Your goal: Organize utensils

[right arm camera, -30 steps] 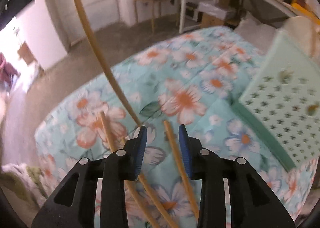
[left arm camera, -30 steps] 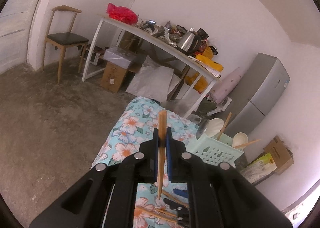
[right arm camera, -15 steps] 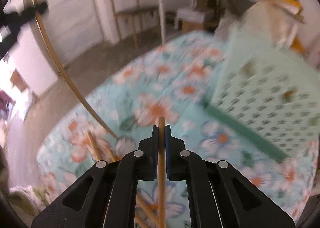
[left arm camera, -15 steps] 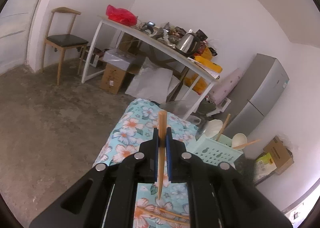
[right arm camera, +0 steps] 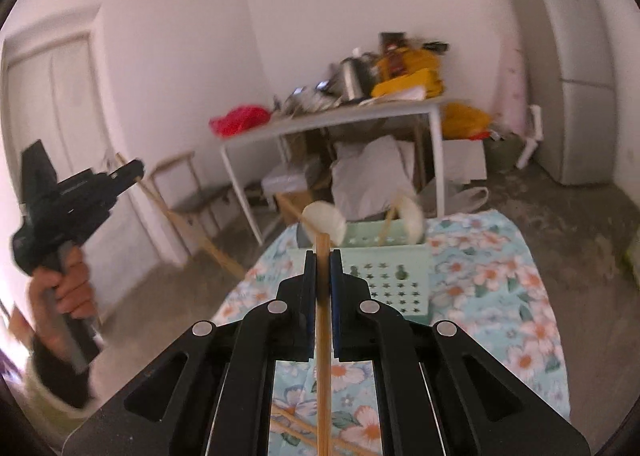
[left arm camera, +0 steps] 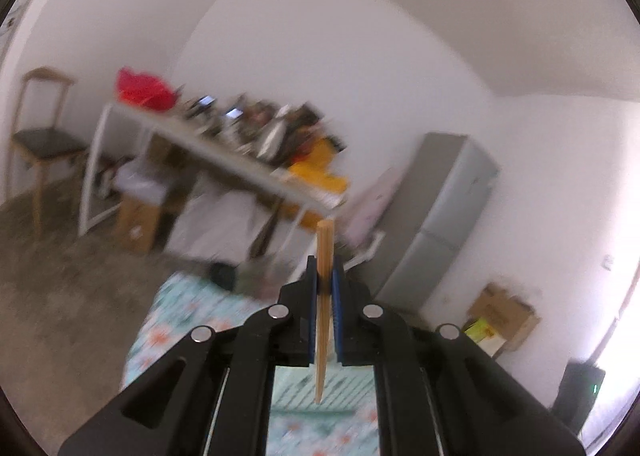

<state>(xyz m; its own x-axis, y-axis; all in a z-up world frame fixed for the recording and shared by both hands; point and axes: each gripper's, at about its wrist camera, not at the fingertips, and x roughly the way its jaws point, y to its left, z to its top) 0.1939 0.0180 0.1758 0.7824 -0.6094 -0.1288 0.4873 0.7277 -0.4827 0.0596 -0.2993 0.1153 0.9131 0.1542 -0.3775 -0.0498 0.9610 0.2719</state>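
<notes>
Left gripper (right arm camera: 136, 169) raised at far left of the right wrist view, held by a bare hand (right arm camera: 72, 288) in a pistol grip, dark sleeve below. Its jaws are pinched tight on one chopstick (left arm camera: 325, 296), thin pale wood, square-cut top end, tapered tip hanging below the pads; in the right wrist view the stick slants down and right from the jaws, over bare floor.

Right gripper (right arm camera: 322, 256) points slightly down over the bed, jaws clamped narrow on a second chopstick (right arm camera: 323, 336) that runs straight back toward the camera.

Mint plastic basket (right arm camera: 392, 276), perforated with star holes, sits on the floral quilt (right arm camera: 500, 296) just beyond the right gripper's tips. Two pale rounded spoon heads (right arm camera: 324, 221) and wooden handles stick up from it. More loose chopsticks (right arm camera: 292, 422) lie crossed on the quilt, near edge, under the right gripper.

Quilt soft, aqua with orange blooms; open cloth right of the basket. Rough concrete floor (right arm camera: 560, 191) beyond. Cluttered white table (right arm camera: 340, 119) far, grey fridge (right arm camera: 576, 75) far right, wooden chair (left arm camera: 38, 139) far left. Left wrist view motion-blurred
</notes>
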